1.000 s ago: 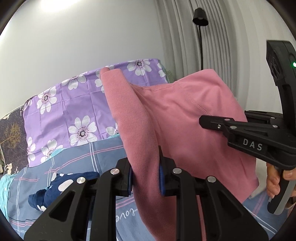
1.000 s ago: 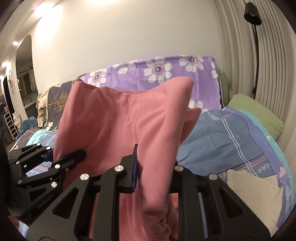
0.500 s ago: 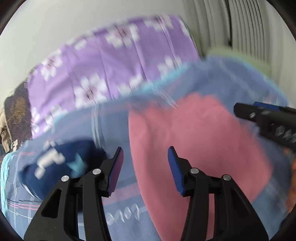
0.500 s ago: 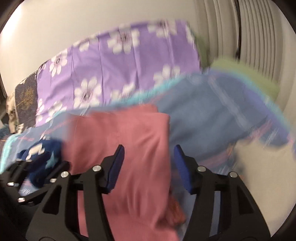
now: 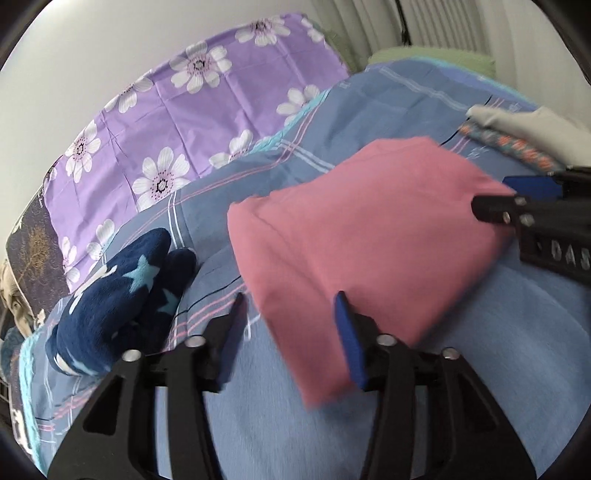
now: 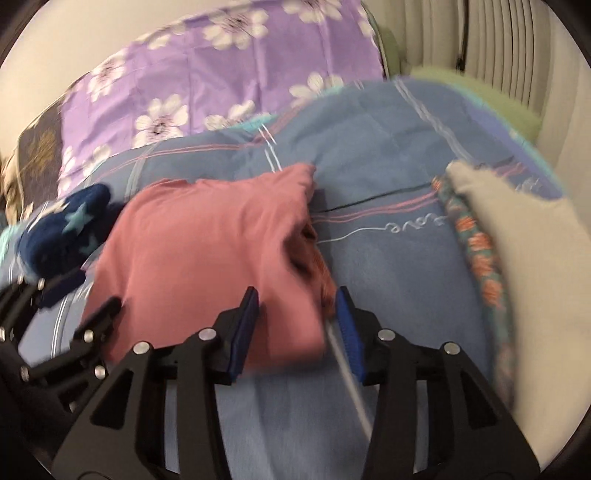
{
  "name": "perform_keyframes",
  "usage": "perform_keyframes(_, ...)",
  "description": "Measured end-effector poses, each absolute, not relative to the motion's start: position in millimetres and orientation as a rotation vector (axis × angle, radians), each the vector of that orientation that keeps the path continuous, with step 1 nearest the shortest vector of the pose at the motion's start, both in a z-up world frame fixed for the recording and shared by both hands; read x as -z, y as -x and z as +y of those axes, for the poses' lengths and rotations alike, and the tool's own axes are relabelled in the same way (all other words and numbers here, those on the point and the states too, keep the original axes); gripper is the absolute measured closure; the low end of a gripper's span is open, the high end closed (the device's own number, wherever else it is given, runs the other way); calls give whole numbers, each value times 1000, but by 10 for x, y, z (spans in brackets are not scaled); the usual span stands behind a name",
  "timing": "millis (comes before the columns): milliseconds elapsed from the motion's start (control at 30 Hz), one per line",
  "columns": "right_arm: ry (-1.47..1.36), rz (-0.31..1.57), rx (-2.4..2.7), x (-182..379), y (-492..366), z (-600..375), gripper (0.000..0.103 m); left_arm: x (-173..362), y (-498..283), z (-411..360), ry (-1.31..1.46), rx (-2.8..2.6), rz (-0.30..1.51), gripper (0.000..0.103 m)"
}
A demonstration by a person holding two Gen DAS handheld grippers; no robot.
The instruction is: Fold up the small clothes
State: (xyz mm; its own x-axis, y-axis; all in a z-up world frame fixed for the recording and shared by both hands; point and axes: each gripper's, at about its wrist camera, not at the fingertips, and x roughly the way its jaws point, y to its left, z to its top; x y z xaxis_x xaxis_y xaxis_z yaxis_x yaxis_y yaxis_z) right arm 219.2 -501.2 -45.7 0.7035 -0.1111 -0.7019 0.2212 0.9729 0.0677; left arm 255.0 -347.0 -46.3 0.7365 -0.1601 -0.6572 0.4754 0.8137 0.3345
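My pink garment (image 5: 362,236) folded flat on the blue plaid bedsheet (image 5: 369,99), navy star-print piece (image 5: 114,295) crumpled to its left, near but apart

Folded garment (image 5: 369,236) on bedspread (image 5: 258,424); starred garment (image 5: 118,295) left.

Plain pale wall (image 5: 92,62) at far left. Ribbed, pleated pale curtain (image 6: 491,48) at far right, thin dark pole (image 6: 463,33) standing against it. Bed filling near ground, covered in blue sheet (image 5: 388,107) with pink and white stripes. Purple cloth with white flowers (image 5: 207,107) draped at far side. Dark patterned cloth (image 5: 27,240) left of that. Green pillow (image 6: 480,99) far right, beside curtain. Soft indoor light, slight motion blur.
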Motion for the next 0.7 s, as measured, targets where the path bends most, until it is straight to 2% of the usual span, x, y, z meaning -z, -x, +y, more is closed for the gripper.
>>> perform_keyframes(67, -125, 738, 160, 370, -1902, -4905, 51, 380, -2330, -3335, -471, 388, 627, 38)
perform_keyframes(133, -101, 711, 149, 303, -1651, -4817, 47, 317, -2130, -3215, -434, 418, 607, 37)
perform_keyframes(200, -57, 673, 147, 220, -1336, -4710, 41, 261, -1940, -3103, -409, 434, 583, 26)
perform_keyframes(267, -20, 640, 156, 164, -1118, -4621, 34, 189, -1711, -2970, -391, 429, 539, 20)
perform_keyframes(367, 3, 615, 194, 114, -868, -4512, 32, 91, -1402, -2698, -341, 436, 501, 13)
perform_keyframes(433, -44, 606, 185, 65, -711, -4461, 31, 31, -1249, -2519, -295, 439, 501, 11)
perform_keyframes(533, -85, 573, 174, -23, -483, -4312, 24, -82, -1070, -2283, -241, 434, 495, 8)
perform_keyframes(600, -85, 544, 174, -107, -301, -4163, 20, -170, -916, -2139, -213, 432, 484, 2)
perform_keyframes(700, -62, 506, 173, -229, -43, -3920, 15, -269, -724, -2018, -202, 439, 458, 2)
